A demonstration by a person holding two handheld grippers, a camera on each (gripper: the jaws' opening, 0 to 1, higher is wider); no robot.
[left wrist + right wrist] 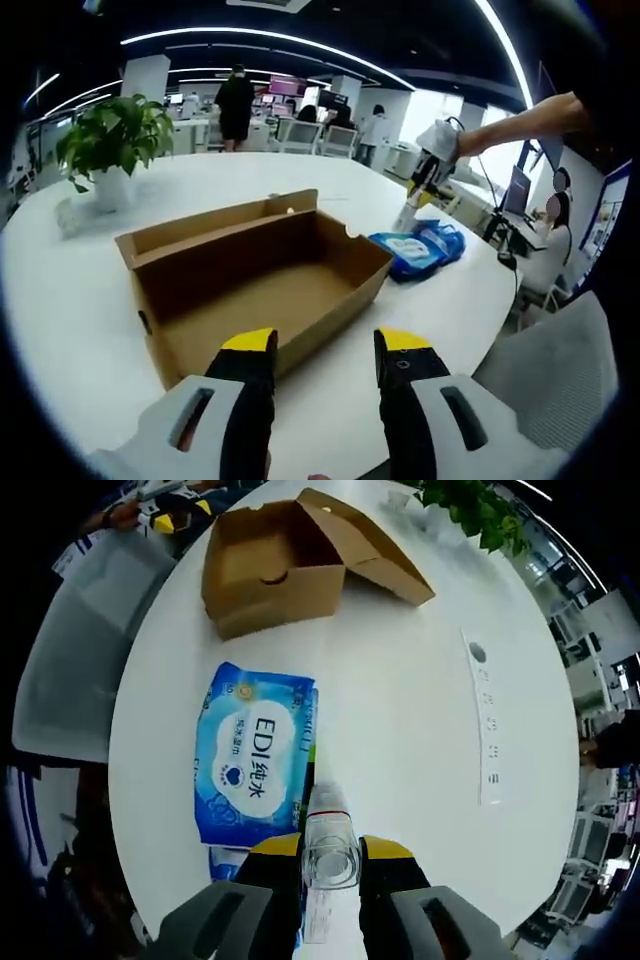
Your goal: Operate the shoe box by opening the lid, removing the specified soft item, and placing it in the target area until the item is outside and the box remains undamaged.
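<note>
Shoe box (262, 285) lid-open mid-table, empty. Blue wipes pack (252, 753) lies outside near table edge: soft, light, slick film; I'd pinch its long edge. My right gripper (331, 865) clamps clear bottle (330, 845); left gripper (326, 347) jaws spread, empty.

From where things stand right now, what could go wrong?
1. The right gripper is shut on a clear bottle held above the blue wipes pack; a slip could drop it onto the pack or the table.
2. The wipes pack lies near the table edge, so a nudge might push it off.
3. The left gripper, open, hovers by the open shoe box; pushing forward could dent its wall.
</note>
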